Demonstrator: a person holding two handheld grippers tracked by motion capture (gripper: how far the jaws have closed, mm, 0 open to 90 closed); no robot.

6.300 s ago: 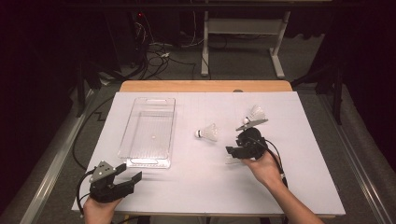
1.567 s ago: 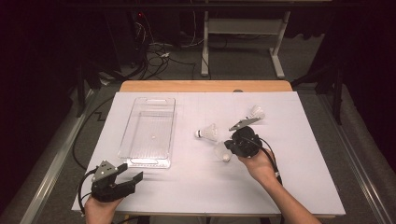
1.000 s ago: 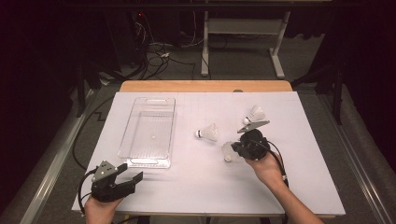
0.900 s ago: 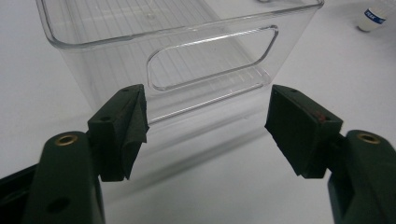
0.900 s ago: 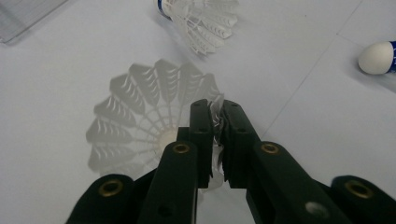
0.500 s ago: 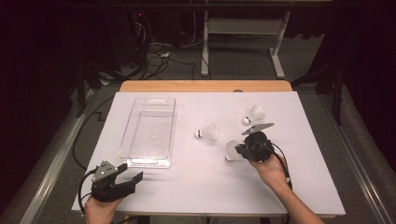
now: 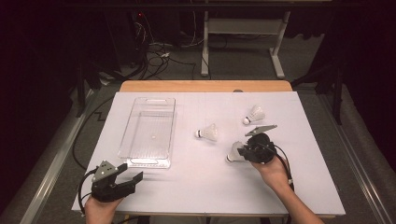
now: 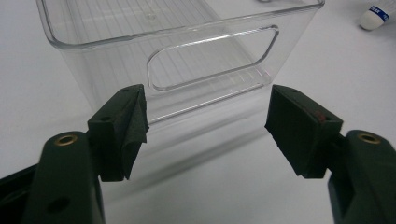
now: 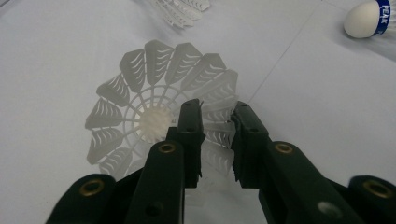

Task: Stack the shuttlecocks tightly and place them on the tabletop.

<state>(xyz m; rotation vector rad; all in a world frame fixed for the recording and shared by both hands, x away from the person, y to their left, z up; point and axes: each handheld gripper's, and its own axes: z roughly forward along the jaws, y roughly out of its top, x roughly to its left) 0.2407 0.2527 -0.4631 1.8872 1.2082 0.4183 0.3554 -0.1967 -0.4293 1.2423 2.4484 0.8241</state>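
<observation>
My right gripper (image 9: 217,140) jaws just easing apart, white lattice shuttlecock (image 9: 159,116) skirt rim between them, left gripper (image 8: 205,126) spread wide, ribbed clear bin (image 8: 177,51) ahead

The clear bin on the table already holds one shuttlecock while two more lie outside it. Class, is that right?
Not right. The high view shows the clear bin empty; all three shuttlecocks lie outside it on the table, one at the right gripper.

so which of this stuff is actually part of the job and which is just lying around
In the job:
- shuttlecock at the right hand-held gripper
- two other shuttlecocks
- clear bin

Lying about:
- cables on the floor
- desk frame behind
</observation>
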